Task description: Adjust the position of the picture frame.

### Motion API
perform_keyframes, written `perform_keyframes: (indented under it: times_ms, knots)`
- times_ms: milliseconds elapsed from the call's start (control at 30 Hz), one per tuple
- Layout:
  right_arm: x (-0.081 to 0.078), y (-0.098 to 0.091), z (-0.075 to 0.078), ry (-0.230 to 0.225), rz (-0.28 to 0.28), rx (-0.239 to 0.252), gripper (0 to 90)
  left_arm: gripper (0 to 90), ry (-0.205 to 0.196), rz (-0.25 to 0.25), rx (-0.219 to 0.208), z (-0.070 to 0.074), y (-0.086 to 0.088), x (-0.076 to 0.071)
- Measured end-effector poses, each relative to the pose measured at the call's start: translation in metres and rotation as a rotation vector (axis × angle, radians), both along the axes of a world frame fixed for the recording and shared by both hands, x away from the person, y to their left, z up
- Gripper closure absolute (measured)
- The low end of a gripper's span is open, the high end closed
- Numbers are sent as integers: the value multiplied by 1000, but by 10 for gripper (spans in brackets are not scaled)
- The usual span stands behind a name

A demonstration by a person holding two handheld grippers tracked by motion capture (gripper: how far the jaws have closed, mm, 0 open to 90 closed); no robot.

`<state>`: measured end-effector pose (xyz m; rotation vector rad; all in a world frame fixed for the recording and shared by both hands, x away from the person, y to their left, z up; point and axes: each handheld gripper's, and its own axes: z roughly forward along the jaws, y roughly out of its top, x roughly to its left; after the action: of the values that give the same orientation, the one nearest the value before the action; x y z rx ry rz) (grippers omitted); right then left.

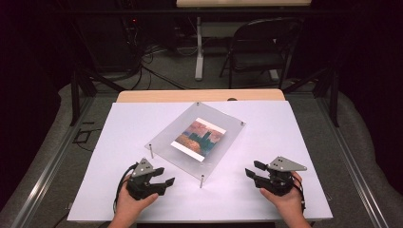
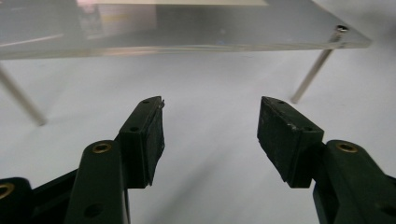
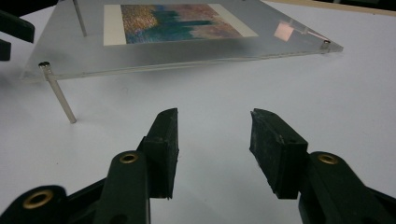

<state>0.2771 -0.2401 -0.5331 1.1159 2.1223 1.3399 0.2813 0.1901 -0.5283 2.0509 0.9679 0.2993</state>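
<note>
A clear acrylic frame (image 1: 223, 135) stands on thin metal legs in the middle of the white table (image 1: 133, 123), with a colourful picture (image 1: 198, 138) sandwiched in it. My left gripper (image 1: 164, 176) hovers near the frame's front left leg (image 1: 151, 151), jaws open and empty. The left gripper view looks under the frame's edge (image 2: 187, 46) between the open jaws of the left gripper (image 2: 210, 126). My right gripper (image 1: 252, 169) rests to the right of the front leg (image 1: 202, 181), open and empty. In the right gripper view the right gripper (image 3: 214, 135) faces the picture (image 3: 180, 21).
A wooden tabletop edge (image 1: 199, 96) shows behind the white sheet. A folding chair (image 1: 259, 47) and a table leg (image 1: 198, 47) stand on the floor beyond. Cables trail at the far left on the floor.
</note>
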Motion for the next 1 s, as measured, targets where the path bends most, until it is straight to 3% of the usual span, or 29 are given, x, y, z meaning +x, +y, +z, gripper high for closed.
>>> perform_keyframes:
  times_ms: [167,467,700,733,900,1000]
  knots:
    - [1,-1,-1,1,-7,-2,496,406,-7,77,15,-1,23,6]
    - [1,-1,-1,3,-5,4,508,438,17,173,-34,-3,46,24]
    - [1,-1,0,1,-8,1,519,501,32,204,-28,-7,53,44]
    - [1,-1,0,0,-7,0,523,519,26,202,-6,-9,54,50]
    - [1,-1,0,3,-6,1,536,547,13,196,-10,-12,52,63]
    - [1,-1,0,1,-3,3,540,549,27,195,-8,-14,50,69]
